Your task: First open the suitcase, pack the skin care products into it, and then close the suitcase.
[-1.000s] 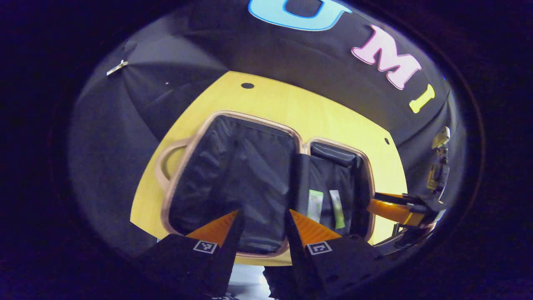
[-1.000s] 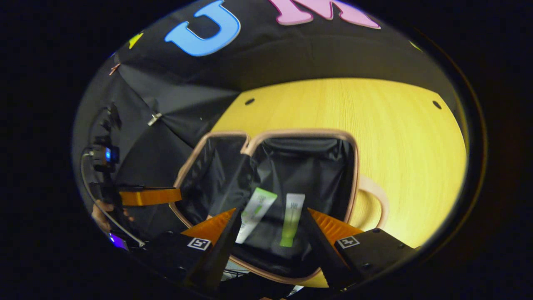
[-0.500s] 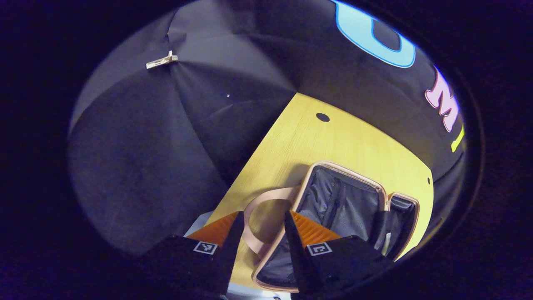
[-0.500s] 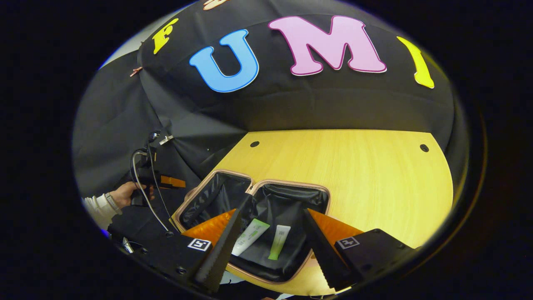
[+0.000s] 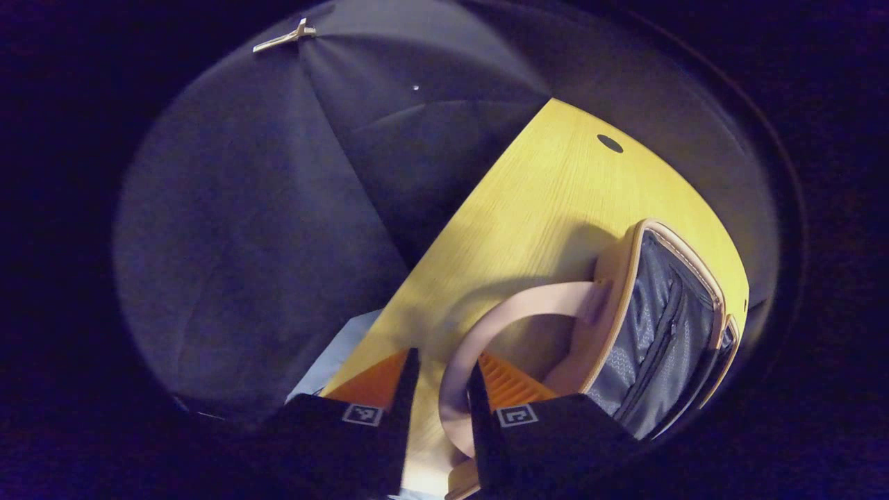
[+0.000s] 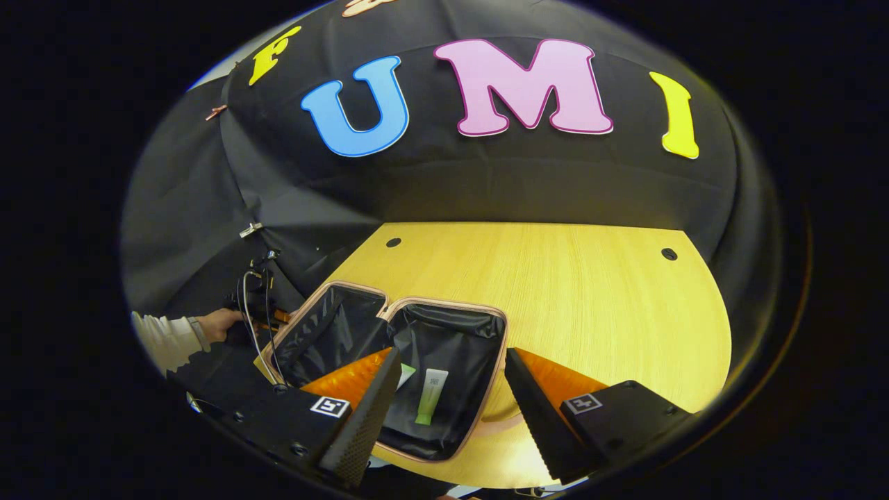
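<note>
The open suitcase (image 6: 444, 303) lies flat on the yellow table (image 6: 590, 298), both black-lined halves facing up. Two skin care tubes rest in the right half: a white and green tube (image 6: 430, 396) and a second tube (image 6: 406, 375), partly hidden by my finger. My right gripper (image 6: 453, 352) hovers open above that half, holding nothing. In the left gripper view, the suitcase's pink handle (image 5: 528, 305) curves out from the zipped lining (image 5: 653, 333). My left gripper (image 5: 442, 361) straddles the handle with a narrow gap; a strip of table shows beside the handle. A hand (image 6: 215, 323) holds that gripper.
The table's left edge (image 5: 389, 305) runs close to the handle, with black booth cloth and a pale floor patch (image 5: 326, 354) beyond it. Small dark holes (image 6: 669, 253) mark the far corners of the table. Bare wood spreads right of the suitcase.
My left gripper swung left off the suitcase interior, dropped to the handle, and its fingers narrowed around it. My right gripper pulled up and back from the tubes.
</note>
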A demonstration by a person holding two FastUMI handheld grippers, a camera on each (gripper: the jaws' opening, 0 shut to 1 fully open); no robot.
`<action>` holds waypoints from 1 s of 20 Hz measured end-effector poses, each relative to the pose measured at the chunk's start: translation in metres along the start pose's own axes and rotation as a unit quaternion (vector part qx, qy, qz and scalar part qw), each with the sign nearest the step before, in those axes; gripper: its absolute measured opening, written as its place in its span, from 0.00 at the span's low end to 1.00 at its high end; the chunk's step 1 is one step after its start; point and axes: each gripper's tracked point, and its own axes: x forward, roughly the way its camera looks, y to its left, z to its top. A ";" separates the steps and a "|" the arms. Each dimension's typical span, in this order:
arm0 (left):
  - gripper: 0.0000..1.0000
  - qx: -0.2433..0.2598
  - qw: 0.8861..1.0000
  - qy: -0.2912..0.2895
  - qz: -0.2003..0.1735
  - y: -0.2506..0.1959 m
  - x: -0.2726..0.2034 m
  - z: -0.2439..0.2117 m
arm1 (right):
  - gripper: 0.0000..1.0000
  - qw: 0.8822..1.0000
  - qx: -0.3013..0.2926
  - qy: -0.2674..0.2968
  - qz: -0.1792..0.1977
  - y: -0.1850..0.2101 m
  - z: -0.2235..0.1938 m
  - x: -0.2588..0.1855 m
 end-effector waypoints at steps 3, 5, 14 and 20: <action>0.19 0.022 1.000 -0.016 -0.004 -0.004 -0.006 0.006 | 0.95 1.000 -0.008 0.001 0.007 0.005 -0.001 -0.001; 0.16 0.013 0.999 -0.040 -0.029 -0.016 -0.027 0.013 | 0.96 1.000 -0.008 -0.009 0.015 0.010 0.006 -0.007; 0.06 0.033 0.962 -0.210 -0.173 -0.100 -0.213 0.048 | 0.95 0.996 -0.046 -0.072 0.032 0.022 0.041 -0.038; 0.06 0.156 0.900 -0.272 -0.302 -0.231 -0.328 0.016 | 0.95 0.991 -0.053 -0.112 0.045 0.031 0.072 -0.054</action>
